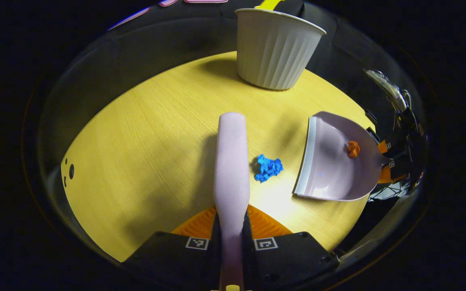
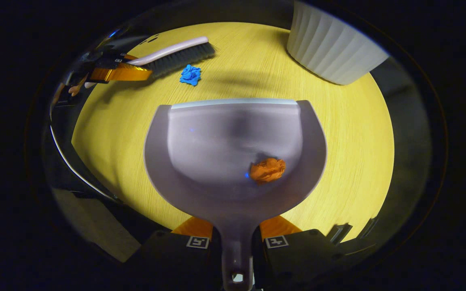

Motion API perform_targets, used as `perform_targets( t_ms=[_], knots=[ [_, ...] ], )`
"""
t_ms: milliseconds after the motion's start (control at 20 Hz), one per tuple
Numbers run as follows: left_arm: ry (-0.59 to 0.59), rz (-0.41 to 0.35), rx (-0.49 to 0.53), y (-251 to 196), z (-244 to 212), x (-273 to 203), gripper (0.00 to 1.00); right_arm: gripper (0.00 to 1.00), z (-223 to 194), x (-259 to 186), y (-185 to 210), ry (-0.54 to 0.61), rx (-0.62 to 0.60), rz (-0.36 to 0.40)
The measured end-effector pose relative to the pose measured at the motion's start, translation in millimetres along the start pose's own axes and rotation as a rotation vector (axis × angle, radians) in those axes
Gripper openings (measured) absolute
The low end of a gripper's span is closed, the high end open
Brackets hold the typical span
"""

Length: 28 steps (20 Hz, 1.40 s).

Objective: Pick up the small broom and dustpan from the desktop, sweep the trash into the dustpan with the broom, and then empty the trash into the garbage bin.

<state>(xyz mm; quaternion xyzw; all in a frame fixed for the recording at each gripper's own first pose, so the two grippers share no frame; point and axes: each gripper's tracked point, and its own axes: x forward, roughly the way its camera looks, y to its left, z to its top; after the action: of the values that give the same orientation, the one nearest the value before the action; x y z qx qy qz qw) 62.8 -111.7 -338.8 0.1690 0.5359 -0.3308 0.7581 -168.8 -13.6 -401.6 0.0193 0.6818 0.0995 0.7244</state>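
One pale pink plastic hand broom (image 1: pixel 231 161), one lilac plastic dustpan (image 1: pixel 334 161), one white ribbed bin (image 1: pixel 275 48), two crumpled scraps: one blue paper wad (image 1: pixel 268 167), one orange paper wad (image 1: pixel 353 148)

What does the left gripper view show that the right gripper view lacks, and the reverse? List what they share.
Left gripper view adds: the bin's open rim, the broom's smooth back, and small holes in the table.
Right gripper view adds: the broom's bristles and the dustpan's handle clamped in the right tongs.
Shared: the blue scrap on the table between broom and dustpan, the orange scrap in the dustpan, and the bin.
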Motion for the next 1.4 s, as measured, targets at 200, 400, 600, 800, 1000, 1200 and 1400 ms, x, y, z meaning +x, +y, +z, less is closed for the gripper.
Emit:
perform_targets(
  t_ms=[200, 400, 600, 800, 1000, 1200, 1400],
  knots=[
    [0.001, -0.088, -0.024, -36, 0, 6, 0.26, 0.35, 4, -2, -2, 0.009, -0.014, -0.007],
    [-0.002, -0.193, -0.023, -82, 5, 4, 0.26, 0.35, 2, 1, -3, 0.004, -0.02, -0.013],
    [-0.014, -0.255, -0.015, -108, 13, -14, 0.27, 0.35, 3, 2, -2, -0.02, -0.002, -0.01],
    [-0.028, -0.186, -0.002, -103, 14, -17, 0.26, 0.35, 6, 3, 3, -0.086, 0.061, 0.011],
    [-0.087, -0.114, -0.031, -95, 25, -22, 0.26, 0.35, 10, 0, 4, -0.121, 0.103, 0.019],
    [-0.127, -0.044, -0.083, -93, 17, -19, 0.27, 0.35, 10, -15, 3, -0.132, 0.14, 0.007],
    [-0.119, -0.028, -0.155, -92, 17, -19, 0.26, 0.35, 11, -45, -2, -0.142, 0.156, -0.048]
  ],
)
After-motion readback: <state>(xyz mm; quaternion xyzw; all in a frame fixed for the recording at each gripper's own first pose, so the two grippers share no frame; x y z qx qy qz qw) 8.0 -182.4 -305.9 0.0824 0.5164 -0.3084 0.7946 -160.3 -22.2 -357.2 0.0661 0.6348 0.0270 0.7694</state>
